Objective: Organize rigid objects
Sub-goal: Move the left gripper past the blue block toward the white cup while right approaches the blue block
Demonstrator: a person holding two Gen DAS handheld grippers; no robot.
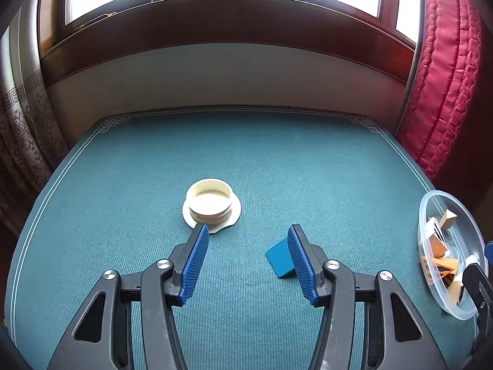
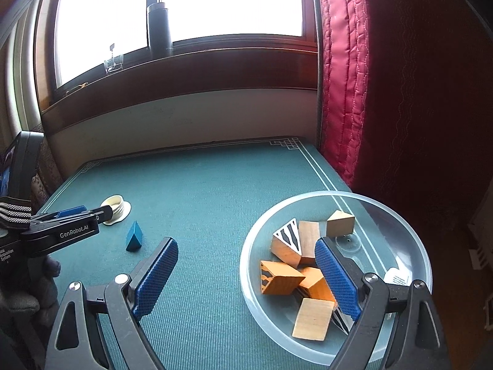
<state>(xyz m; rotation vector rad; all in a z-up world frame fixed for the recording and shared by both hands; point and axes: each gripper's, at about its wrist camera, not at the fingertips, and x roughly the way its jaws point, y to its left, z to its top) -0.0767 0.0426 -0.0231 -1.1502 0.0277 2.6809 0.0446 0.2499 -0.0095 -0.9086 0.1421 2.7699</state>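
A blue wedge block [image 1: 279, 259] [image 2: 134, 240] lies on the green table mat [image 1: 246, 160], partly hidden behind the right finger of my left gripper [image 1: 247, 231]. That gripper hovers open with nothing between its pads, just short of a cream round lid [image 1: 211, 205] [image 2: 115, 208]. The right wrist view shows the left gripper [image 2: 101, 211] from the side. My right gripper [image 2: 245, 243] is open wide, its right finger over a clear bowl [image 2: 323, 193] [image 1: 431, 197] that holds several wooden blocks, among them an orange one [image 2: 280, 280] and a striped one [image 2: 288, 234].
A gloved hand [image 2: 30, 293] holds the left gripper. A red quilted curtain [image 2: 345, 92] hangs at the table's right edge and a patterned one [image 1: 21, 141] at its left. A dark bottle [image 2: 158, 27] and a glass stand on the windowsill behind.
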